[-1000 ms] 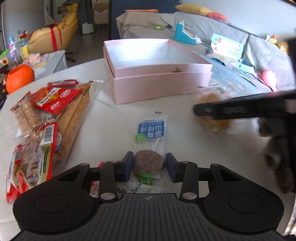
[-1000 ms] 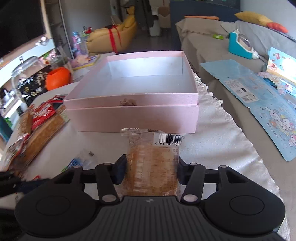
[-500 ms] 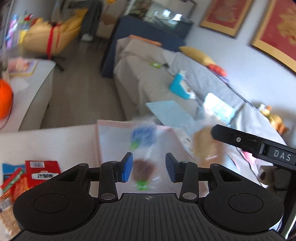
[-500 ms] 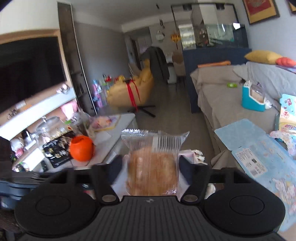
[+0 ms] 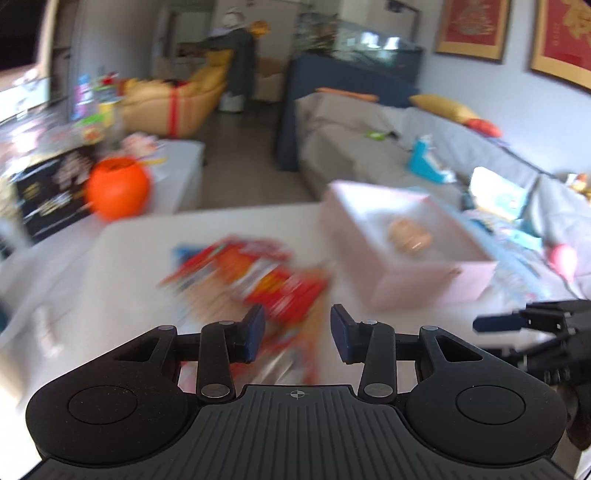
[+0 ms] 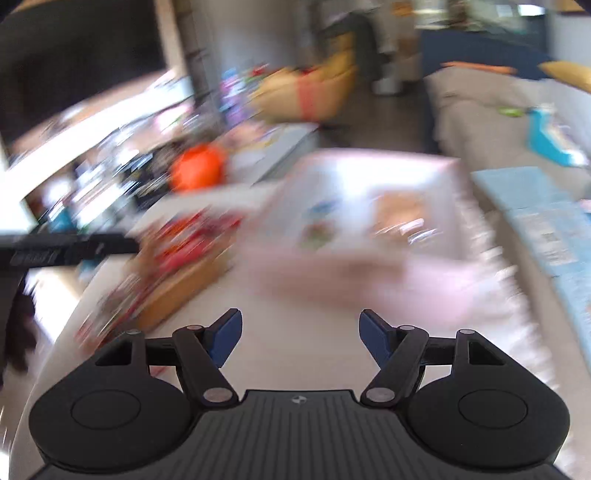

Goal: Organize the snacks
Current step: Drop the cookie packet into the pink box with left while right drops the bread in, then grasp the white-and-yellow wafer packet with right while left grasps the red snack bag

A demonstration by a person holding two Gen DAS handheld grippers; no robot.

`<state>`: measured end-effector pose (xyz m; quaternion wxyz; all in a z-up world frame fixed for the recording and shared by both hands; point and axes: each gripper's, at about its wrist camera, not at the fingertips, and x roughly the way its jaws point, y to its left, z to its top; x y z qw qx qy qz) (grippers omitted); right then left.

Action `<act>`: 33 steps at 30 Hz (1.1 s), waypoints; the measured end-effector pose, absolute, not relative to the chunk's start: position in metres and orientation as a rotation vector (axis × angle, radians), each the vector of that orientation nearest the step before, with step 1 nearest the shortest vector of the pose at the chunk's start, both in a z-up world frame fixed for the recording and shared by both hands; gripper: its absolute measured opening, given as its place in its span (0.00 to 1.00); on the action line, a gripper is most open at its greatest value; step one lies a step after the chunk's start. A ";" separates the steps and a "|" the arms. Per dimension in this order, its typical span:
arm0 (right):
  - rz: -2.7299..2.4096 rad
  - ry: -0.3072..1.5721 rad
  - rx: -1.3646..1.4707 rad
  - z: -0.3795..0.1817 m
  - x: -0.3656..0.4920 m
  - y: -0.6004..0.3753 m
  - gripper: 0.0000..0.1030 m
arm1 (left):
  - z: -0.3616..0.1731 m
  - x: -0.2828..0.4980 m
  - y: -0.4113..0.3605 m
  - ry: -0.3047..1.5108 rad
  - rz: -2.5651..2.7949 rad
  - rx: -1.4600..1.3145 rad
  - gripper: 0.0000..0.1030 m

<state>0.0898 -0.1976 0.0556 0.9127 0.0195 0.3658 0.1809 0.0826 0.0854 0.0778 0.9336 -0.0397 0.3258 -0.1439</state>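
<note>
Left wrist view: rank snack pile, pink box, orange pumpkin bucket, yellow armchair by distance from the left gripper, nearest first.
1. Snack pile: red packets on the table just ahead of the left gripper, centre-left.
2. Pink box: ahead and right on the table, a snack inside.
3. Orange pumpkin bucket: far left, beyond the table edge.
4. Yellow armchair: back of the room, left of centre.

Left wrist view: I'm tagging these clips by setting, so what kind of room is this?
Most likely a home living room: a grey covered sofa with cushions, framed red pictures on the wall, and a white table holding snack packets and a pink box.
</note>
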 end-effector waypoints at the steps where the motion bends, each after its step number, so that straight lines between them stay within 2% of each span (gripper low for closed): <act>1: 0.419 0.772 0.031 0.050 0.085 -0.185 0.69 | 0.075 0.076 0.094 0.683 -0.262 -0.091 0.42; 6: 0.593 0.825 -0.040 0.027 0.065 -0.124 0.69 | 0.064 0.049 0.145 0.722 -0.120 -0.285 0.42; 8: 0.630 0.827 -0.073 0.021 0.058 -0.106 0.64 | 0.059 0.040 0.161 0.734 -0.086 -0.359 0.42; 9: 0.640 0.821 -0.096 0.020 0.055 -0.100 0.54 | 0.055 0.037 0.165 0.746 -0.074 -0.387 0.42; 13: 0.550 0.740 -0.219 0.020 0.037 -0.096 0.51 | 0.040 0.033 0.169 0.827 -0.136 -0.494 0.42; 17: 0.380 0.737 -0.186 0.015 0.043 -0.125 0.51 | 0.027 0.042 0.163 0.830 -0.153 -0.556 0.42; 22: 0.210 0.733 -0.102 0.013 0.049 -0.173 0.52 | 0.032 0.073 0.153 0.730 -0.169 -0.566 0.42; 23: 0.200 0.735 -0.088 0.011 0.047 -0.182 0.53 | 0.034 0.080 0.151 0.711 -0.170 -0.548 0.42; 24: 0.197 0.743 -0.067 0.008 0.046 -0.189 0.58 | 0.037 0.088 0.148 0.702 -0.170 -0.531 0.42; 29: 0.194 0.683 -0.064 -0.005 0.041 -0.191 0.60 | 0.044 0.111 0.140 0.726 -0.126 -0.436 0.42; 33: 0.203 0.683 -0.034 -0.006 0.038 -0.199 0.65 | 0.046 0.092 0.151 0.761 -0.133 -0.445 0.42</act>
